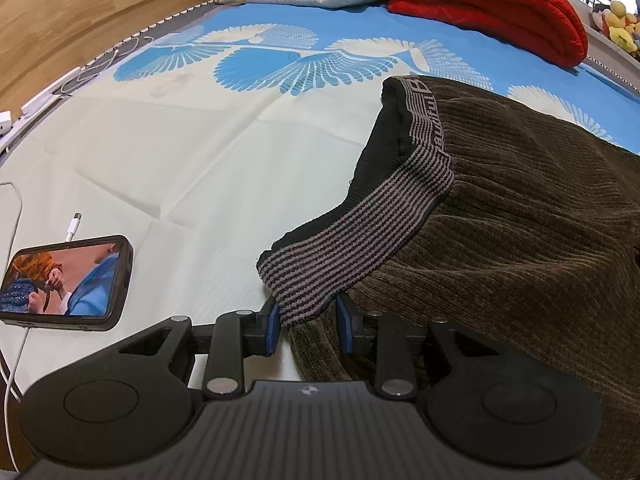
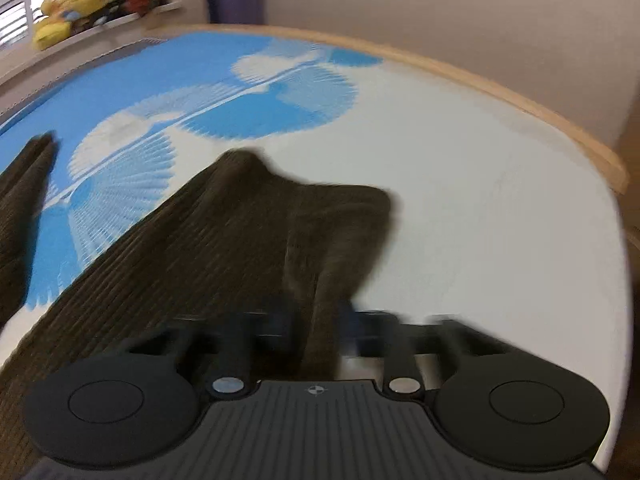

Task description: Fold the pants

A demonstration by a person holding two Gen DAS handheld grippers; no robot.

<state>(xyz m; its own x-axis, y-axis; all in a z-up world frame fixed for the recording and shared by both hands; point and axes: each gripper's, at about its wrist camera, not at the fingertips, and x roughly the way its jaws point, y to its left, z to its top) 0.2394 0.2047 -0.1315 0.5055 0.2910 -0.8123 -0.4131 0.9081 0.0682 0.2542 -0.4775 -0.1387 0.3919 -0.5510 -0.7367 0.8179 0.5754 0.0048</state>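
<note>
The brown corduroy pants (image 1: 520, 220) are lying spread on the blue-and-white bed sheet (image 1: 180, 152), and the left gripper (image 1: 308, 320) is pinching a corner of their striped waistband (image 1: 360, 232) between its blue pads, with the rest of the garment stretching away to the right of it. In the blurred right wrist view, the right gripper (image 2: 320, 328) is clamping a raised fold of the pants fabric, which is rising directly in front of it and trailing off to the left across the sheet.
</note>
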